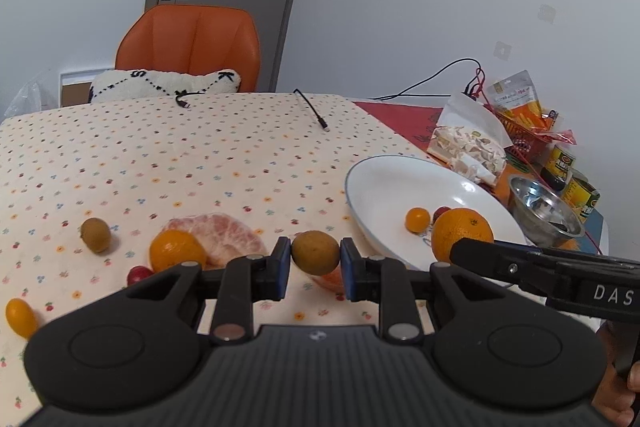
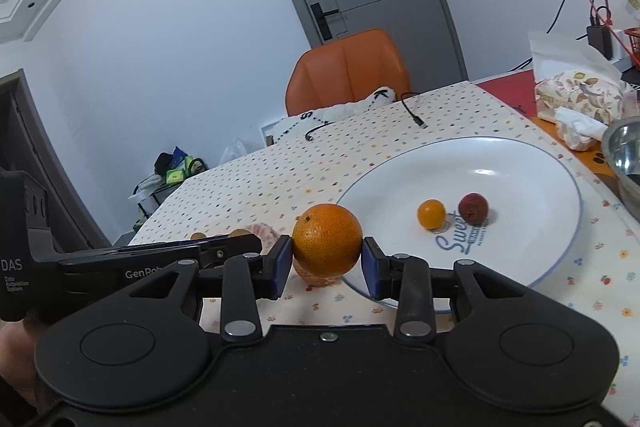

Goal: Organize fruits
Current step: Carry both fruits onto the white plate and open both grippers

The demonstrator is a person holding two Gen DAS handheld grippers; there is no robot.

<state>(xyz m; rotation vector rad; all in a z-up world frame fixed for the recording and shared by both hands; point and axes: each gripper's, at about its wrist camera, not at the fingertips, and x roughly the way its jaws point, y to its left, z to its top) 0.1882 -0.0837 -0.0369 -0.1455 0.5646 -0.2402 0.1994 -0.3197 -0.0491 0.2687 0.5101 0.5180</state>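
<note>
Kiwi sits clamped in left hand-held gripper; right hand-held gripper clamps orange beside plate.

Left gripper jaws clamp a kiwi beside the plate.

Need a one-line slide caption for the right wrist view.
Right tool grips an orange beside the plate, which holds a kumquat and a red fruit.

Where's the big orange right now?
The big orange sits clamped in the right hand-held gripper, near the white plate rim.
</note>
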